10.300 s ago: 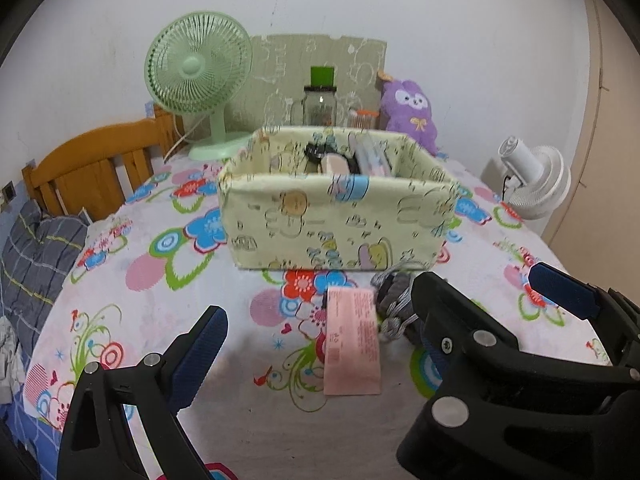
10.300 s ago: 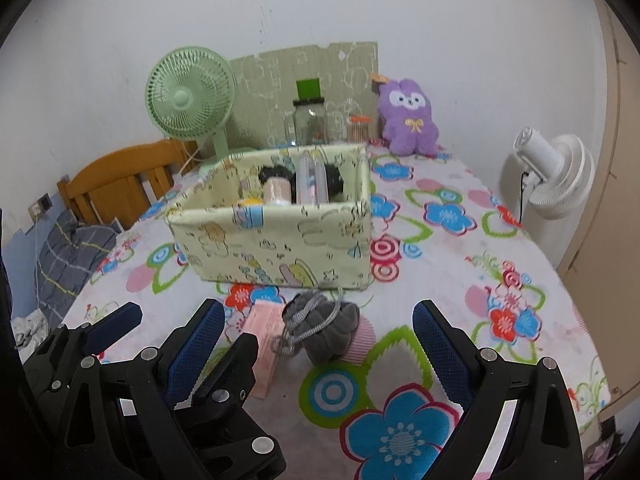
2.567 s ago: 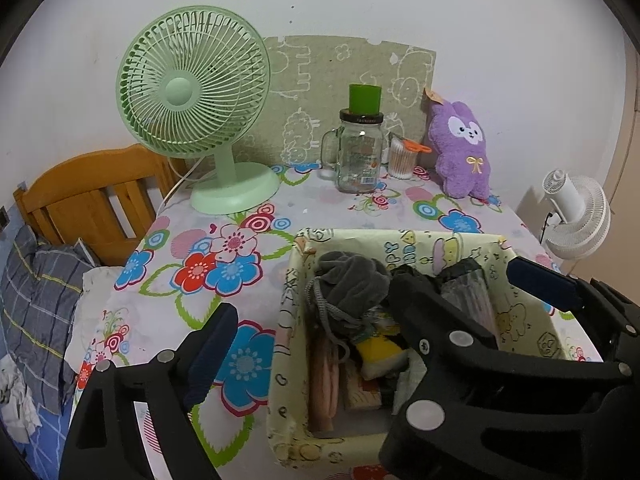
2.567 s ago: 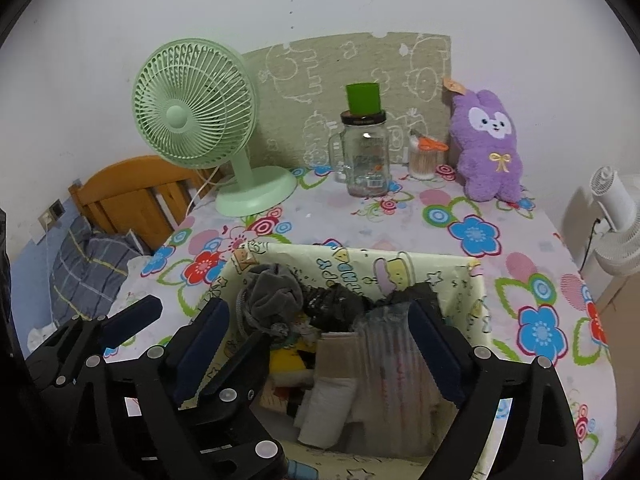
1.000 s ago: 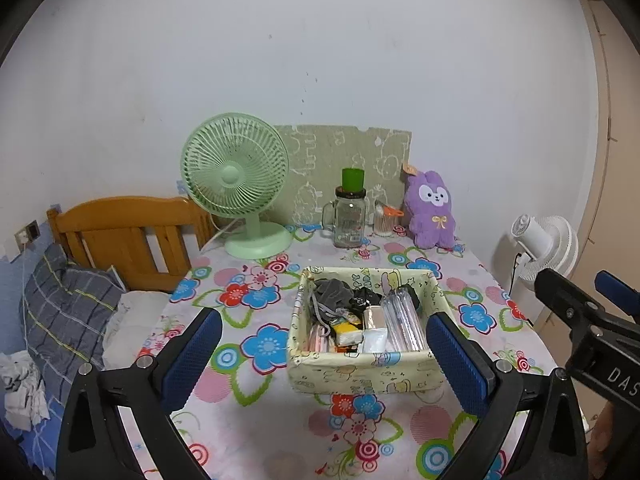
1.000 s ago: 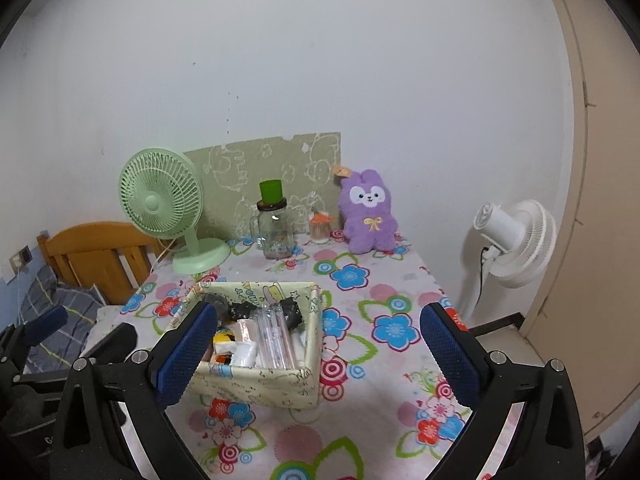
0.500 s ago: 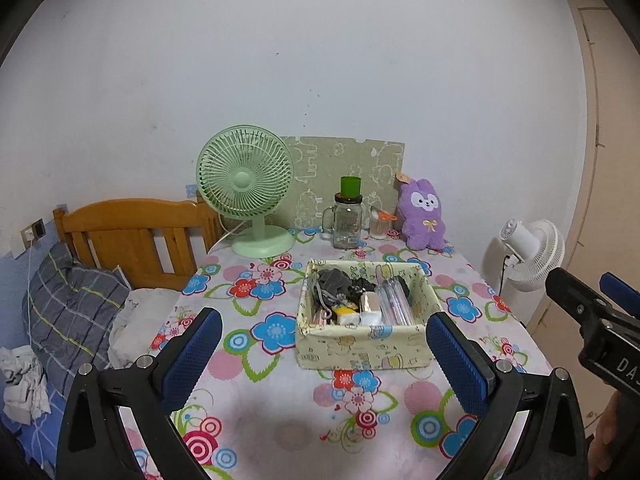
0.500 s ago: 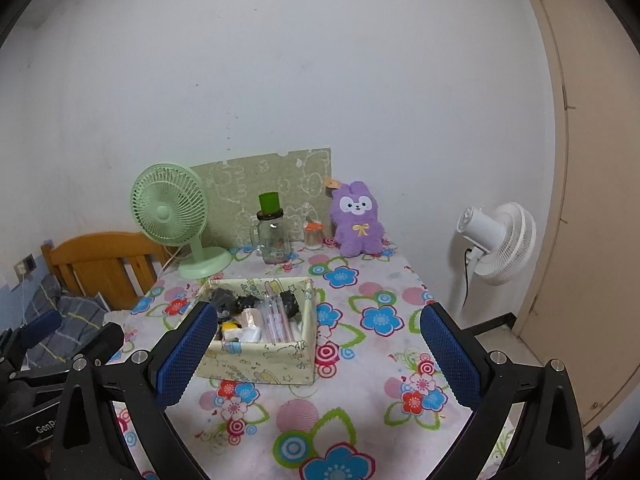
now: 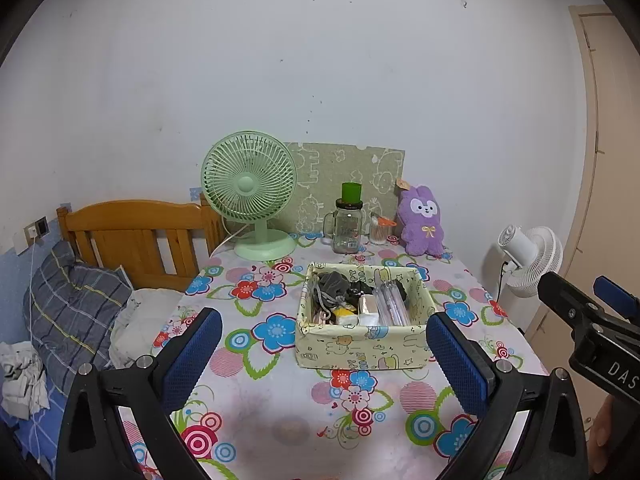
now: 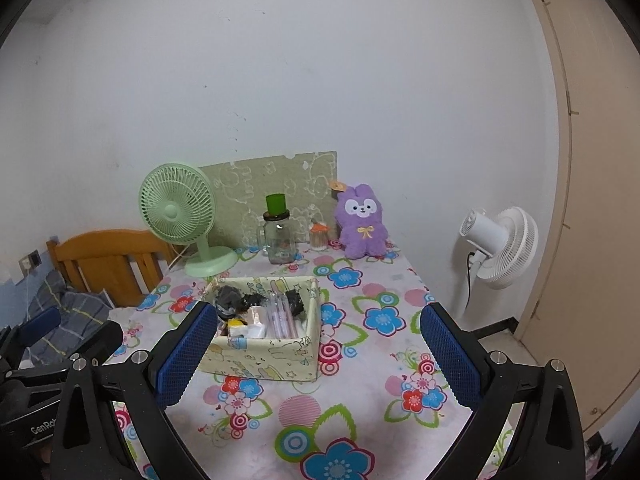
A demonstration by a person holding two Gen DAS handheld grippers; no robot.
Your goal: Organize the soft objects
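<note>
— What has changed at the flowered table (image 9: 280, 420)?

— Both grippers have drawn well back; the fabric storage box (image 9: 362, 350) looks smaller than half a second ago. The grey pouch (image 9: 334, 282) lies inside the box, at its far-left corner.

— And the tools?

— The left gripper (image 9: 320, 356) and the right gripper (image 10: 316, 354) both hang clear of the table, fingers spread wide — holding nothing.
</note>
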